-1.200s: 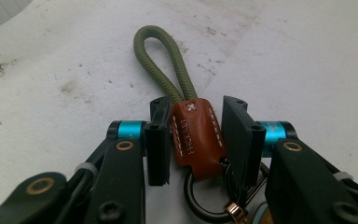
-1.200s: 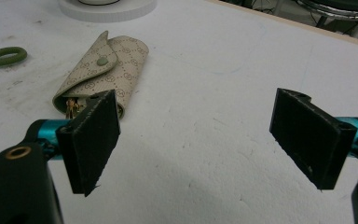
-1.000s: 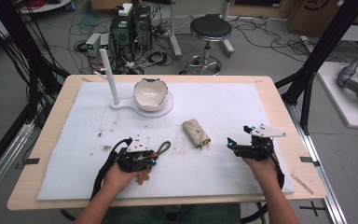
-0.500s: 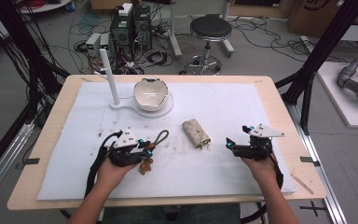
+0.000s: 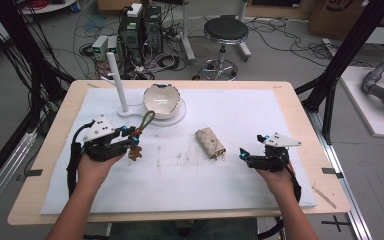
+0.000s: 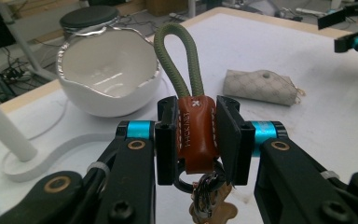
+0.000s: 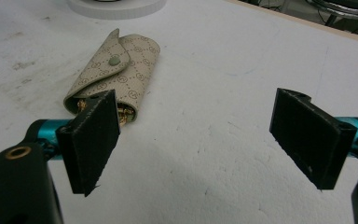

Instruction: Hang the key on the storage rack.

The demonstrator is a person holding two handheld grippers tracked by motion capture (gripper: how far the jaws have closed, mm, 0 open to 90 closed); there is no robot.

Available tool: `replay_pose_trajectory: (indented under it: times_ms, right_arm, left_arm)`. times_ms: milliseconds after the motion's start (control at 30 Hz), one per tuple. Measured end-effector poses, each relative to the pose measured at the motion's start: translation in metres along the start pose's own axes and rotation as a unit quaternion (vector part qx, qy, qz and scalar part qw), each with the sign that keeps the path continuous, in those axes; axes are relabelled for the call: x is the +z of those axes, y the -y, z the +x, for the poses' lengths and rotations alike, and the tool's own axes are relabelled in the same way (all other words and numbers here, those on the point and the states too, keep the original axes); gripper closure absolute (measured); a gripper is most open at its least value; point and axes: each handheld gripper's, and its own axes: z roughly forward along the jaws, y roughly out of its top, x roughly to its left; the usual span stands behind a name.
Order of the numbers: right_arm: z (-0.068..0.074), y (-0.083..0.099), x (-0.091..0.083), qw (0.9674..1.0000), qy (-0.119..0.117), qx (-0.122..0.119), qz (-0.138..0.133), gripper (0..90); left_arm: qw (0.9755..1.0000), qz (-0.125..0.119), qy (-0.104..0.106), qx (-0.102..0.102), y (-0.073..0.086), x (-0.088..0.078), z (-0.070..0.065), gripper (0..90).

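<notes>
**High view: we have the keychain off the mat**

High view shows what is new: our left gripper (image 5: 130, 137) sat lower and nearer our edge of the table a second ago, with the keychain (image 5: 139, 136) on the white mat (image 5: 260, 125). Now it has climbed toward 12 o'clock and the keychain hangs clear of the cloth, its little charm dangling below the jaws. The right gripper (image 5: 244, 154) has not shifted at all. We judge the pick done and the carry begun; the white stand with its upright post (image 5: 117, 85) at about 11 o'clock from the left gripper looks the likeliest goal for the loop, though the bowl (image 5: 162, 99) beside it is also possible.

From the left gripper view, the jaws are clamped tight on the keychain's tan leather tab (image 6: 196, 133), stitched in white along both edges. A stiff olive cord loop (image 6: 177, 65) stands upright above the pads, and a dark metal ring with a brownish charm hangs beneath.

From the right gripper view, the jaws stand wide apart with nothing between them, hovering over bare mat. The beige key pouch (image 7: 116, 72) lies at 11 o'clock from them: soft patterned fabric, folded over with a snap flap, a bit of gold hardware peeping from its open end.

The bowl is glossy white ceramic with a wavy, silvery rim. The mat is matte and scuffed with brown marks near its middle.
</notes>
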Motion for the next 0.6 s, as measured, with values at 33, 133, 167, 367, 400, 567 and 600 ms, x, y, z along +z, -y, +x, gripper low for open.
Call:
replay_pose_trajectory:
  times_ms: [33, 133, 167, 367, 400, 567, 600]
  right_arm:
    - [0.000, 0.000, 0.000, 1.0000, 0.000, -0.002, 0.002, 16.3]
    - [0.000, 0.000, 0.001, 1.0000, 0.000, 0.001, 0.005, 16.3]
    - [0.000, 0.000, 0.001, 1.0000, 0.000, 0.001, 0.005, 16.3]
    - [-0.001, 0.000, 0.001, 1.0000, 0.000, 0.003, 0.005, 16.3]
    - [-0.001, 0.000, 0.001, 1.0000, 0.000, 0.001, 0.004, 16.3]
    - [0.000, 0.000, 0.001, 1.0000, 0.000, 0.000, 0.006, 16.3]
    - [0.000, 0.000, 0.002, 1.0000, -0.002, -0.002, 0.006, 16.3]
  left_arm:
    - [1.0000, -0.002, -0.002, -0.001, -0.002, -0.001, 0.002, 69.8]
    - [1.0000, -0.002, -0.009, 0.001, -0.007, -0.004, 0.009, 69.9]
    - [1.0000, -0.002, -0.009, 0.001, -0.007, -0.004, 0.009, 69.8]
    - [0.9994, -0.001, -0.031, 0.012, -0.025, -0.010, 0.025, 69.8]
    - [0.9993, -0.002, -0.034, 0.012, -0.028, -0.010, 0.027, 69.9]
    - [0.9992, -0.003, -0.039, 0.008, -0.035, -0.011, 0.037, 69.8]
    - [0.9991, -0.004, -0.042, 0.004, -0.037, -0.013, 0.042, 69.8]
